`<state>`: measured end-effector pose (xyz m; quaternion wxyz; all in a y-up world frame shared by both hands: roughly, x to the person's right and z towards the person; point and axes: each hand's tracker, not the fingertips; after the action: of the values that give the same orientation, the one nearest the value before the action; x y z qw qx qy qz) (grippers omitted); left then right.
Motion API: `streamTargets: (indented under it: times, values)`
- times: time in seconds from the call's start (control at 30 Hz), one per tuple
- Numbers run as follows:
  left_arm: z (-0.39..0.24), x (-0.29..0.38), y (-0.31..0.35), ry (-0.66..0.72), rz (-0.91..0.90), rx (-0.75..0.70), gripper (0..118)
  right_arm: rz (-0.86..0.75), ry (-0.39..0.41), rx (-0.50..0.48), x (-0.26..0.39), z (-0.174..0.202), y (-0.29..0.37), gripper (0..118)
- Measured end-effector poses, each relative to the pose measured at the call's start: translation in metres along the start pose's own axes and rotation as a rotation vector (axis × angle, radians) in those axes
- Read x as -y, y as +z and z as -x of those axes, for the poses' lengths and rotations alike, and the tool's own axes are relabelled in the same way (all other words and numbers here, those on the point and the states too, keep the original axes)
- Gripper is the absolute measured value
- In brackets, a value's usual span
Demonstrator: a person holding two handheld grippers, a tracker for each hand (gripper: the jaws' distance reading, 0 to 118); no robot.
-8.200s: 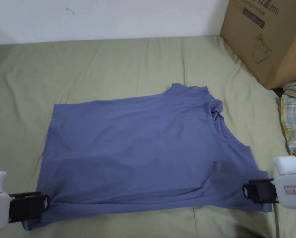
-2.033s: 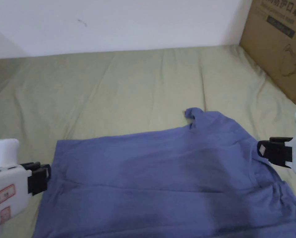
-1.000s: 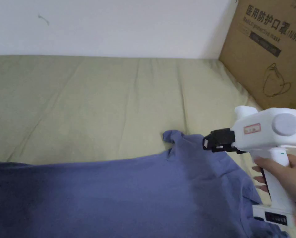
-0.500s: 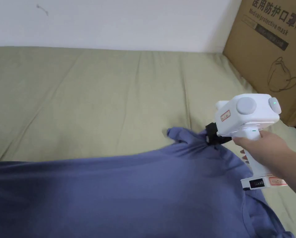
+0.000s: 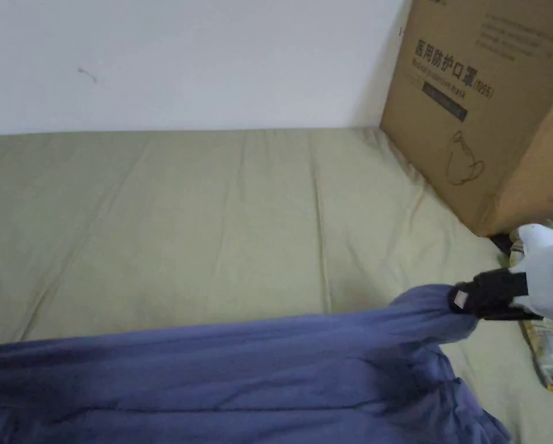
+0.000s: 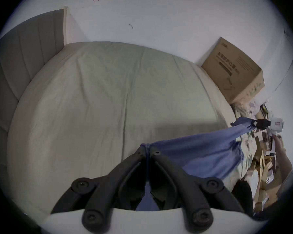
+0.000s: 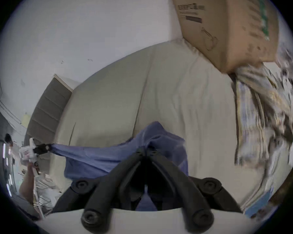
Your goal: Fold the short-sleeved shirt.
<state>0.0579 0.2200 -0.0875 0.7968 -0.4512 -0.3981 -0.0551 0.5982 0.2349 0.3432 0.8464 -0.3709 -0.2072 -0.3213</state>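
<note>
- Shirt (image 5: pixel 240 376) is hanging stretched between both claws above the bed (image 5: pixel 183 219), its lower part sagging.
- Fabric is looking soft, light and limp; taking it by corners or hems likely works best.
- Right claw (image 5: pixel 463 300) is pinching one bunched end of it.
- Left claw (image 6: pixel 147 150) is pinching the other end.
- Box (image 5: pixel 489 104) is sitting near the right claw.

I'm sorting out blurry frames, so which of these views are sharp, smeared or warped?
Head view: fairly sharp, the blue short-sleeved shirt softly lit. Left gripper view: fisheye bends the olive bedsheet. Right gripper view: motion blur smears the plaid cloth pile and brown cardboard box.
</note>
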Motion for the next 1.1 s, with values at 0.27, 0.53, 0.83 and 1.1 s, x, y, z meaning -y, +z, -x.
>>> streamTargets:
  times: [0.27, 0.53, 0.83, 1.1]
  values:
    - [0.003, 0.111, 0.006, 0.026, 0.114, 0.003, 2, 0.088, -0.132, 0.041, 0.126, -0.039, -0.009, 0]
    - [0.005, 0.128, 0.002, 0.029, 0.073, -0.069, 101, 0.028, -0.044, 0.277, 0.136, -0.019, -0.013, 88]
    - [-0.082, 0.101, 0.048, -0.073, -0.224, -0.309, 108, -0.23, 0.232, 0.324, 0.121, 0.104, 0.016, 97]
    - [-0.122, 0.094, 0.021, -0.041, -0.251, -0.303, 0, -0.239, 0.289, 0.313, 0.114, 0.158, -0.028, 18]
